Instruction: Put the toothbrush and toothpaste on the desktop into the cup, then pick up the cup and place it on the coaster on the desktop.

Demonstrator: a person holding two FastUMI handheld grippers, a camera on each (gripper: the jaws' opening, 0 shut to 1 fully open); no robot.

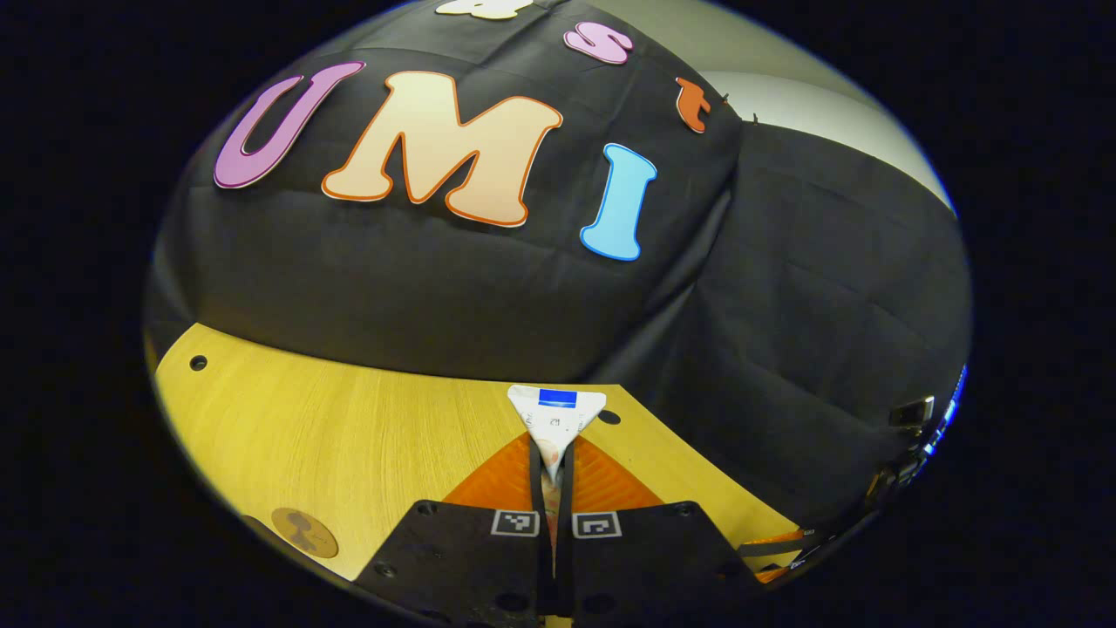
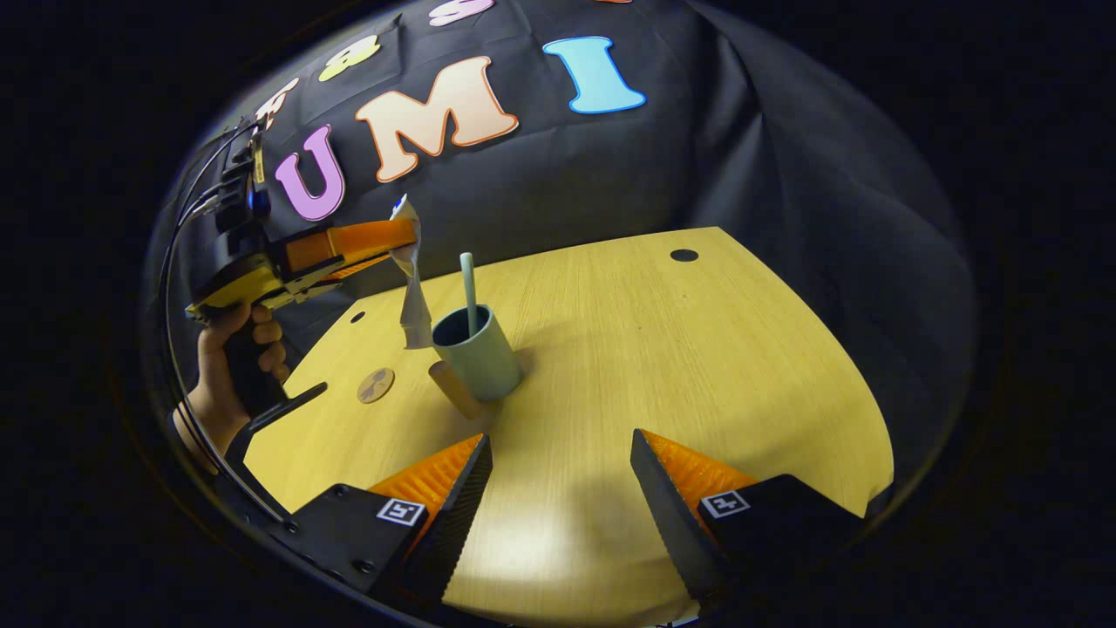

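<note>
Both fingers (image 1: 565, 488) clamping toothpaste (image 1: 556, 414), above cup (image 2: 478, 349)

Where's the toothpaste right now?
The toothpaste hangs clamped in the left gripper, in the air just left of the cup in the right gripper view, its lower end near the rim.

A crimped white toothpaste tube (image 2: 411, 288) hangs upright above the yellow wooden desktop (image 2: 654, 349), beside a grey-green cup (image 2: 479, 353) (pale toothbrush handle (image 2: 469, 292) standing inside). A round cork coaster (image 2: 376, 385) lies near the desktop's left edge.
</note>
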